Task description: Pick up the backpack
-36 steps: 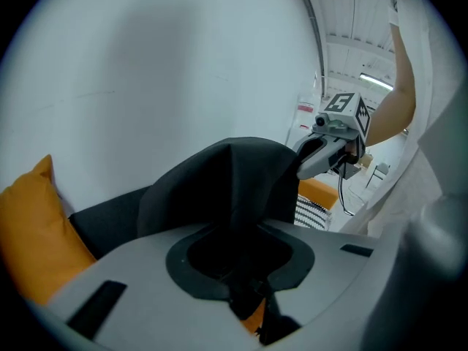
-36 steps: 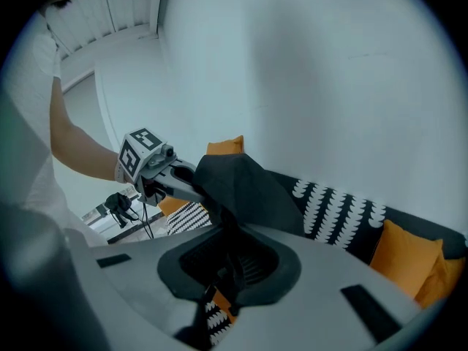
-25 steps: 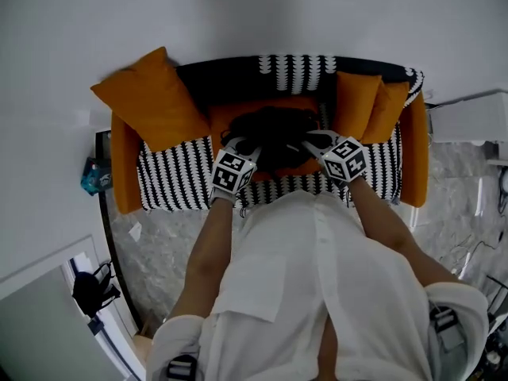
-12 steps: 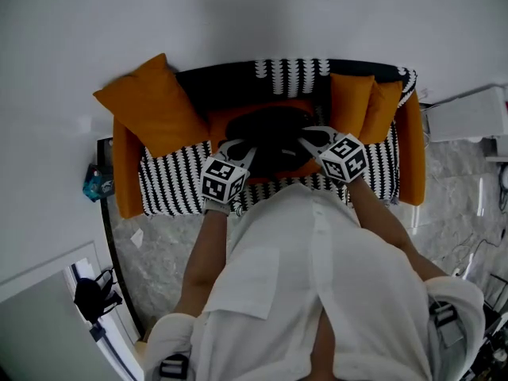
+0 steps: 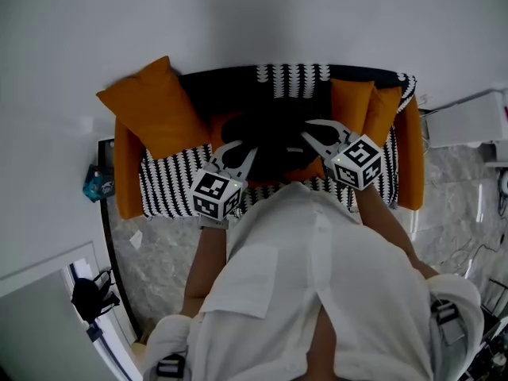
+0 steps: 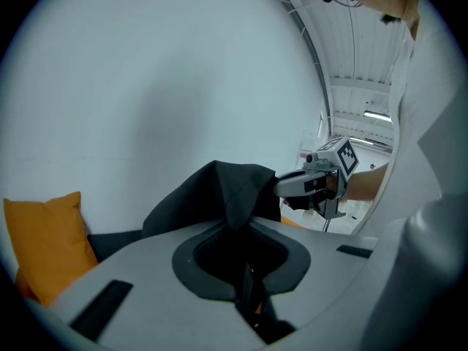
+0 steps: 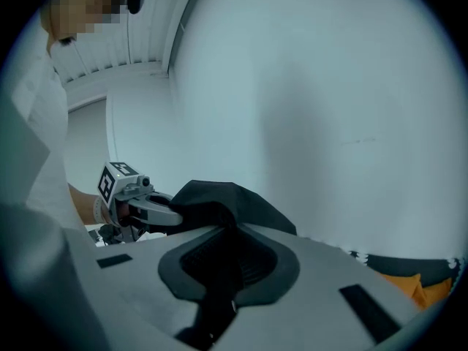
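Observation:
The black backpack (image 5: 274, 137) hangs above the orange sofa seat (image 5: 305, 167), held up between both grippers. My left gripper (image 5: 244, 154) is shut on its left side; in the left gripper view the dark fabric (image 6: 219, 192) is pinched at the jaws (image 6: 245, 243). My right gripper (image 5: 312, 136) is shut on its right side, with fabric (image 7: 227, 199) bunched into its jaws (image 7: 230, 247). Each gripper view shows the other gripper across the bag: the right gripper (image 6: 311, 185) and the left gripper (image 7: 142, 209). The bag's lower part is hidden.
The sofa has orange arms (image 5: 125, 173), a black-and-white patterned throw (image 5: 171, 177) and orange cushions at left (image 5: 151, 105) and right (image 5: 353, 105). A pale wall stands behind it. A white cabinet (image 5: 468, 117) is at right, marble floor (image 5: 155, 252) in front.
Both grippers have risen together with the backpack between them, and the bag has come up off the sofa seat. The jaws stay closed on it.

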